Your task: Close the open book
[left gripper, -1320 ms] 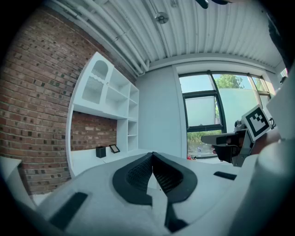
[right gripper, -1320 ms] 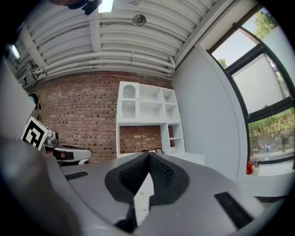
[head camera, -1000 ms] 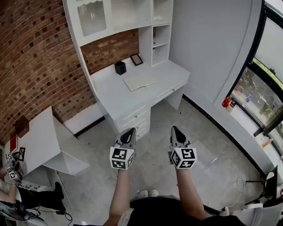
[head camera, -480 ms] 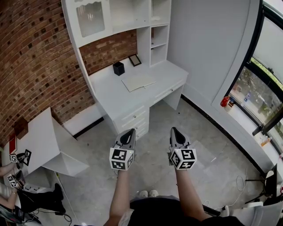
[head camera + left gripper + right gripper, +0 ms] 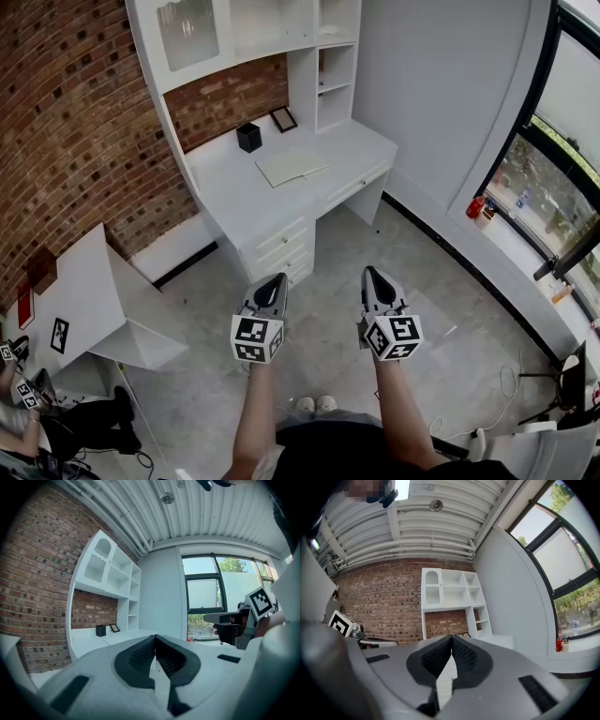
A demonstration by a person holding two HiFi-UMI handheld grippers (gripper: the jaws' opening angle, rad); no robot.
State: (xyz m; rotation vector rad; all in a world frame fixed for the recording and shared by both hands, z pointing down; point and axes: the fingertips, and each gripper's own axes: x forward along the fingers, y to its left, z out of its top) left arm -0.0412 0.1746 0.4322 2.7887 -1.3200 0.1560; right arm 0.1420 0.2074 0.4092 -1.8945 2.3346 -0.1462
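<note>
I hold my left gripper (image 5: 273, 279) and my right gripper (image 5: 371, 274) side by side over the grey floor (image 5: 441, 281), both pointing toward the white desk (image 5: 244, 202); each pair of jaws is pressed together at the tips, with nothing between them; the book (image 5: 292, 166) lies flat on the desk top, well apart from both grippers; a black box (image 5: 248, 138) and a small frame (image 5: 282, 119) stand behind it, close to the brick wall (image 5: 75, 141).
</note>
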